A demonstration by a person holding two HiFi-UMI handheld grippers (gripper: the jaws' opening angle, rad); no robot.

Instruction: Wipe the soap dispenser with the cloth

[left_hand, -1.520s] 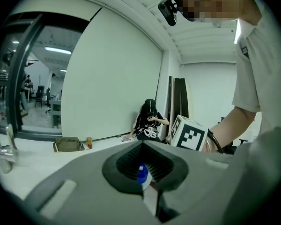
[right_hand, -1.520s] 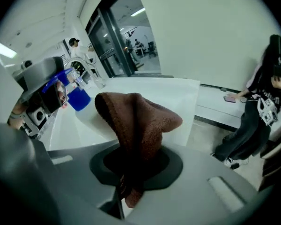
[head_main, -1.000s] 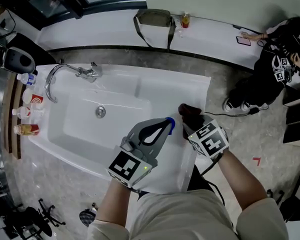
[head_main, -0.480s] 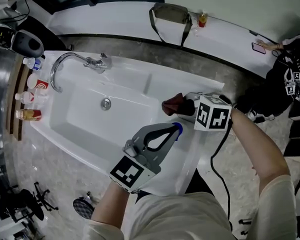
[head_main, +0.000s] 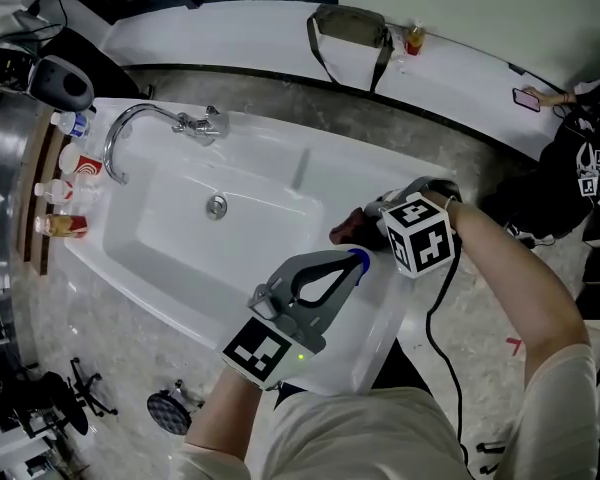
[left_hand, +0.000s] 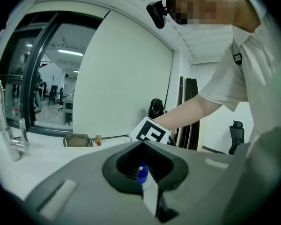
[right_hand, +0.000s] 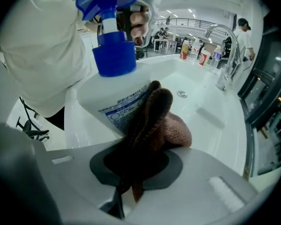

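One soap dispenser (right_hand: 113,90) is clenched in the left claw (head_main: 348,268). One brown cloth (right_hand: 166,123), clamped in the right claw (right_hand: 125,193), touches the dispenser's white body.

I am viewing the soap dispenser (right_hand: 103,93), a white labelled bottle with a blue pump head, occupying the upper left. The brown cloth (right_hand: 157,118), bunched, is pressing against its side at centre.
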